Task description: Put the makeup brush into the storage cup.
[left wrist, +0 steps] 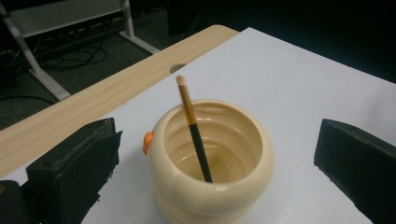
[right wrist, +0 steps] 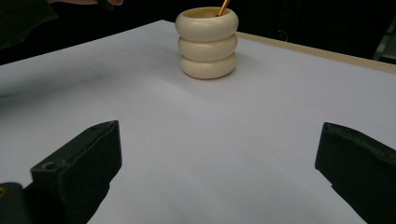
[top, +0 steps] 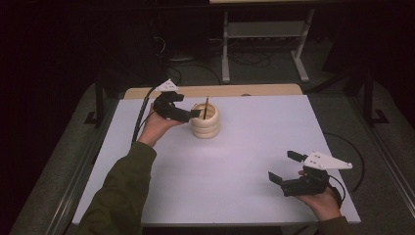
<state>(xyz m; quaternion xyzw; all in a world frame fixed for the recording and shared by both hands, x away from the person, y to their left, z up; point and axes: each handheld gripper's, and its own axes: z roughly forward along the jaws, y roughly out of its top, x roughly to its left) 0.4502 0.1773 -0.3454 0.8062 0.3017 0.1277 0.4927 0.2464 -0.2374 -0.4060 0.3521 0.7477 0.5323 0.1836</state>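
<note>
My left hand-held gripper (top: 195, 113) is released beside the cream holder (top: 205, 120) at upper centre — brush (left wrist: 193, 128) stands inside — next I draw it away.

- Right tongs (right wrist: 219, 177) at the bottom edge, both black jaws spread wide, nothing between them.
- White counter (right wrist: 196, 130) stretching ahead, bare under the jaws.
- Farther off, near the counter's far edge, a cream ribbed pot (right wrist: 207, 43) of three stacked rings, upright.
- Orange brush handle (right wrist: 224, 6) leaning out over the pot's rim.
</note>
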